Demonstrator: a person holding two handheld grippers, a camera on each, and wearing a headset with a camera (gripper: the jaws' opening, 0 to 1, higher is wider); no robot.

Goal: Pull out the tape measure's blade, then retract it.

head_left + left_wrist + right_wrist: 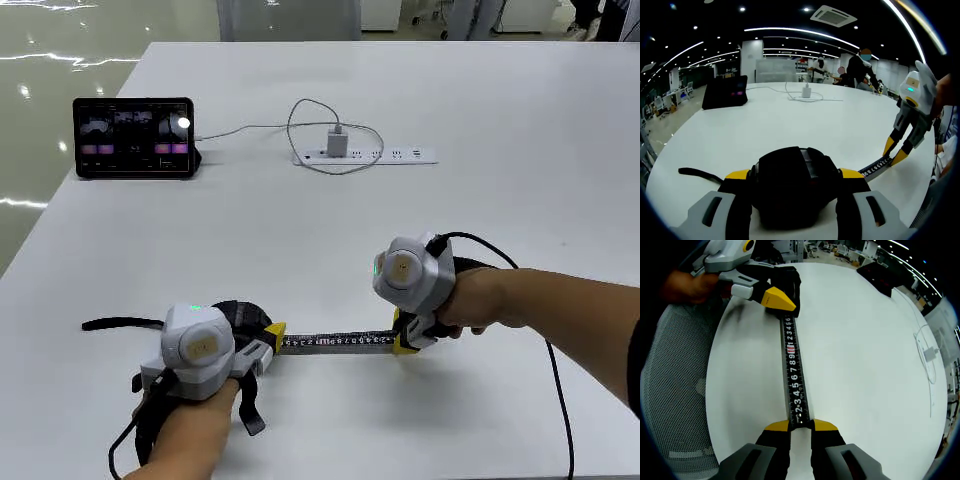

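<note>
The black tape measure case (240, 318) (795, 185) lies on the white table at the front left, and my left gripper (258, 335) (795, 174) is shut on it with its yellow-tipped jaws on either side. From the case the numbered blade (335, 342) (792, 370) runs flat along the table to the right. My right gripper (405, 343) (800, 425) is shut on the blade's end, around the 1–2 marks. In the left gripper view the right gripper (895, 152) stands at the right, pinching the blade (876, 167). The case's black strap (120, 324) trails left.
A dark tablet (134, 138) stands at the back left, wired to a white charger (337, 143) on a power strip (365, 156). The table's left edge (40, 225) drops to a glossy floor. A mesh chair (675, 405) sits below the front edge. People stand far off (860, 65).
</note>
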